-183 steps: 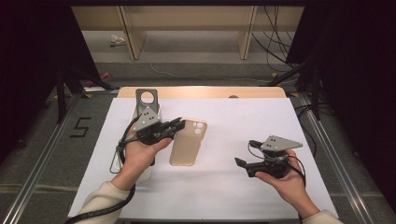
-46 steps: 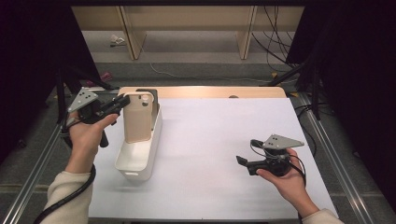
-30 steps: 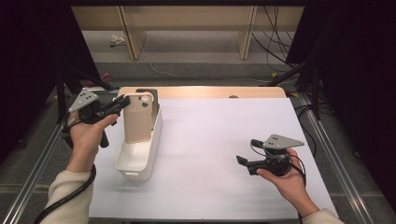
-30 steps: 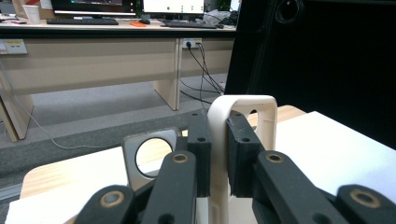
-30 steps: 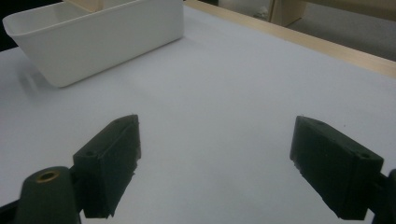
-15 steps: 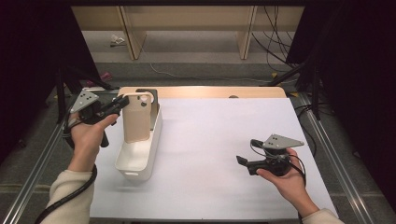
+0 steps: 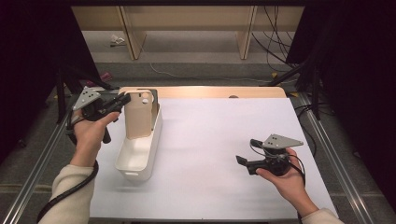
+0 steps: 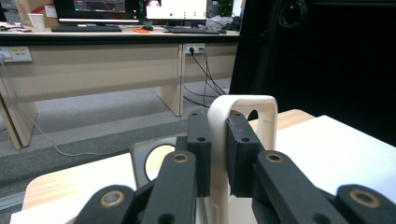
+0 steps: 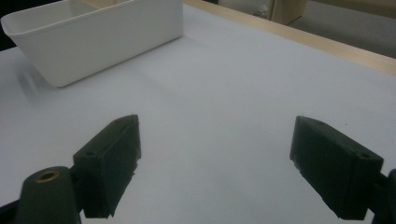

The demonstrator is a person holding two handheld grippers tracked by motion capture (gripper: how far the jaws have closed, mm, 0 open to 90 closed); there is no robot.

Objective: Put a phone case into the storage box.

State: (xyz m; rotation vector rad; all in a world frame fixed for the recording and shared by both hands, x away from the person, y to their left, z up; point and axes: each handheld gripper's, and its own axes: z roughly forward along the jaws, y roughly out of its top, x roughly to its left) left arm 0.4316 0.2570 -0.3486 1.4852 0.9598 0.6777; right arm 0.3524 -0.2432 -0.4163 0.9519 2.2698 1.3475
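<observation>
so far, my left gripper (image 7: pixel 122 99) is clamped tight on the top edge of the beige phone case (image 7: pixel 139 115), near its camera cutout, and the case stands upright in the far end of the white bin (image 7: pixel 135 161) at the left of the table (image 7: pixel 224 140). in the left gripper view the two black pads squeeze the thin rim of the case between them, with the rounded cutout loop rising just above the pads. my right gripper (image 7: pixel 241 160) rests in my hand over the bare white surface, well apart from the bin, with its jaws spread wide and nothing between them; the right gripper view looks across the table toward the bin (image 9: pixel 93 37).

i judge the job mostly done: the case is inside the bin, not lying on the table. what seems left is to let go, and perhaps to lower or tip it so that it settles instead of standing on end.

whether the bottom of the case already touches the bin floor i cannot tell, since the near wall hides it. behind the case a grey plate with a round hole (image 8: pixel 156 161) is partly covered, and i cannot make out what it is. whether the case leans on the bin's far wall is also unclear.
</observation>
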